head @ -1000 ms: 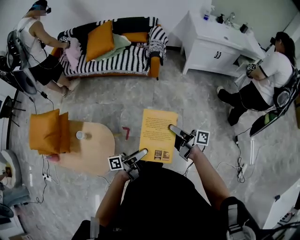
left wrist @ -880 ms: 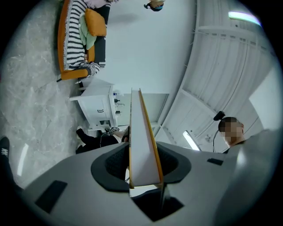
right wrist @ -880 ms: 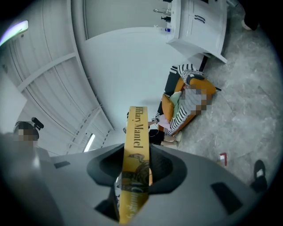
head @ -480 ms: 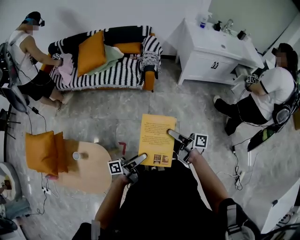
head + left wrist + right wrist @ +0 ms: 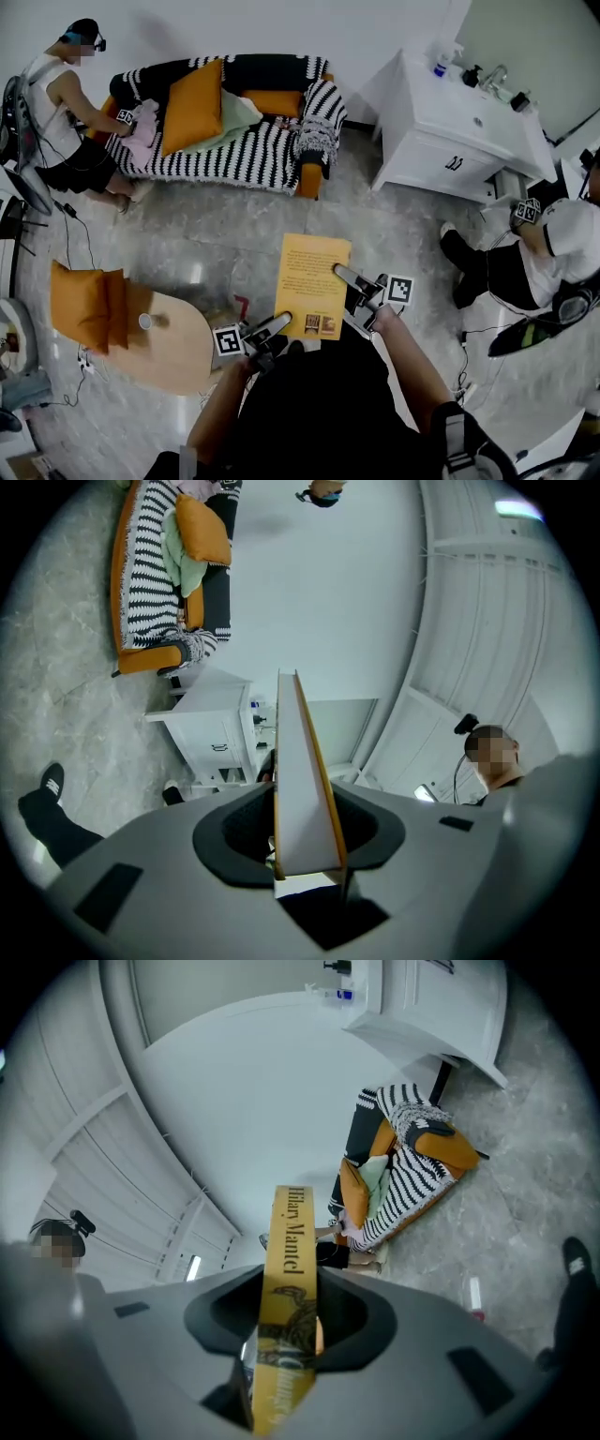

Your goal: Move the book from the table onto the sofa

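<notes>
Since a second ago, the table (image 5: 183, 349) has dropped back at the left. Off it, the book (image 5: 311, 277) rides flat in the air, the left gripper (image 5: 279, 322) clamped on its near corner, the right gripper (image 5: 341, 274) on its spine. Its long axis points ahead; the sofa (image 5: 225, 155) lies well apart, seemingly slightly leftward.

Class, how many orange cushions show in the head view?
4: two cushions side by side at the table's left end, one upright on the sofa, one lying further right on it. More may be hidden.
</notes>
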Available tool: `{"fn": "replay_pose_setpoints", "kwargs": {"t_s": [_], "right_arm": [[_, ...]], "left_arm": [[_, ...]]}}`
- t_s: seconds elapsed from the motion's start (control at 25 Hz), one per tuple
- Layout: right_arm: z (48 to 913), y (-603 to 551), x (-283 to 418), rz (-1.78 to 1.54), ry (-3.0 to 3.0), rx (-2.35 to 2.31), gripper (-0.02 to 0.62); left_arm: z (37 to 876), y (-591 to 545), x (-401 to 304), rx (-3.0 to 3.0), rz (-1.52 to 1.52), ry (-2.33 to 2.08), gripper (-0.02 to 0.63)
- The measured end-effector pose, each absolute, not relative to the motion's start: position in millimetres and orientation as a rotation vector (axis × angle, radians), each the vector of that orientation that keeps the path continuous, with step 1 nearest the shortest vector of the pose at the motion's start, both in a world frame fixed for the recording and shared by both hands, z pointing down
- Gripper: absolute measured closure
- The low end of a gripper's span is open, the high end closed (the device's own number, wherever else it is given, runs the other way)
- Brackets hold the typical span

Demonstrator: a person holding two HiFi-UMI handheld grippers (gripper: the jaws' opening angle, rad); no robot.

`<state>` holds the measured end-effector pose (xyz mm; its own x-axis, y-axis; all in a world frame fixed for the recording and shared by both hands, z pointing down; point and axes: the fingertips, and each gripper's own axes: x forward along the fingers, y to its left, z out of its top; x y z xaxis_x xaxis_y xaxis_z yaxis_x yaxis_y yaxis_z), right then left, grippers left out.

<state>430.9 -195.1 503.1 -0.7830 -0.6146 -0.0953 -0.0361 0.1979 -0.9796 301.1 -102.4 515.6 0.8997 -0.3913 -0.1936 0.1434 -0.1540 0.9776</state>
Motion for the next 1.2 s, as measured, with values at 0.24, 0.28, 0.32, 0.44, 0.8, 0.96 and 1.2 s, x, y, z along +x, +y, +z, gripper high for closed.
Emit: {"fn": "replay_pose_setpoints", "kwargs": {"t_s": [0.24, 0.28, 0.32, 0.44, 0.8, 0.96, 1.2], "right_arm": [[517, -268, 483, -1.696, 1.952, -0.574, 0.445], [517, -279, 493, -1.697, 1.952, -0.57, 0.443], [517, -290, 501, -1.695, 1.955, -0.563, 0.443], [515, -319, 515, -1.688, 1.965, -0.542, 0.445], [518, -359, 504, -1.719, 1.996, -0.507, 0.445], [521, -376, 490, -1.726, 2.015, -0.525, 0.443], [523, -431, 467, -1.707, 2.04, -0.626, 0.443]], "left_arm": [[514, -167, 357, 1.635, -0.506, -0.274, 0.456], [513, -178, 366, 1.642, -0.509, -0.284, 0.457], [513, -188, 374, 1.65, -0.511, -0.291, 0.456], [514, -215, 389, 1.658, -0.511, -0.311, 0.456], [511, -257, 380, 1.66, -0.491, -0.332, 0.456], [515, -280, 364, 1.657, -0.504, -0.346, 0.457], [523, -340, 335, 1.627, -0.503, -0.308, 0.457]]}}
